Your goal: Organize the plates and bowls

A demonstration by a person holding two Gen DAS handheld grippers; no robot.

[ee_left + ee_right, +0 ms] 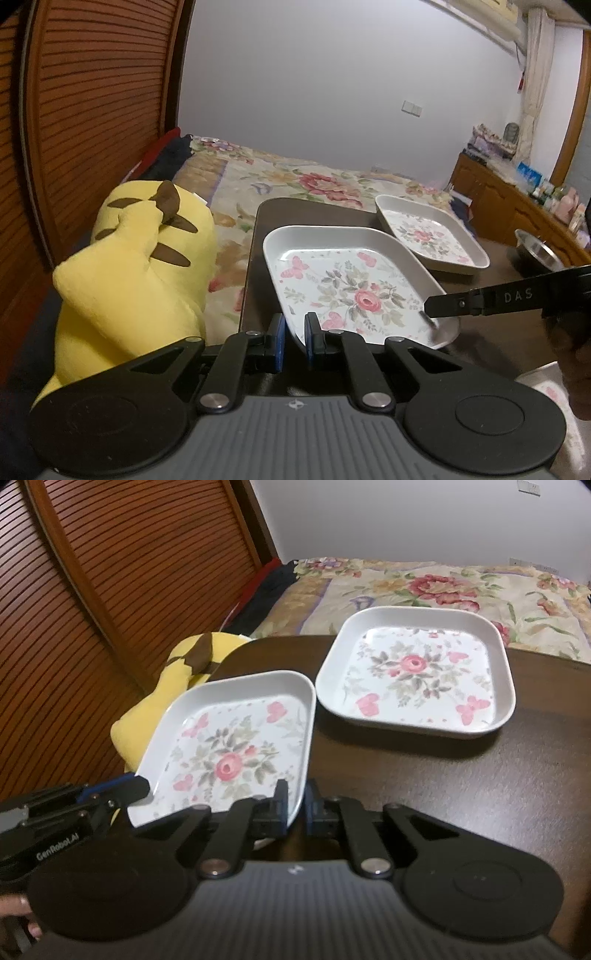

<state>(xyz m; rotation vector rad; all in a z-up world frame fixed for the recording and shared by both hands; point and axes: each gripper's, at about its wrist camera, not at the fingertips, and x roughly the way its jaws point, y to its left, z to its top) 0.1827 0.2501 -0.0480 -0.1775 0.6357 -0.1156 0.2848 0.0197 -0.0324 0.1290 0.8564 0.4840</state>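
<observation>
Two square white plates with a rose print are here. The near plate [343, 280] [236, 746] is lifted and tilted over the dark wooden table [461, 794]. My left gripper [295, 336] is shut on its near left rim; it shows in the right wrist view [140, 788]. My right gripper [295, 805] is shut on its right rim; it shows in the left wrist view [430, 308]. The second plate [428, 232] [417, 672] lies flat on the table farther back.
A yellow plush toy [140, 266] lies left of the table on a bed with a floral cover [295, 181]. A metal bowl [535, 254] sits at the table's right. A wooden slatted door [92, 92] stands at left.
</observation>
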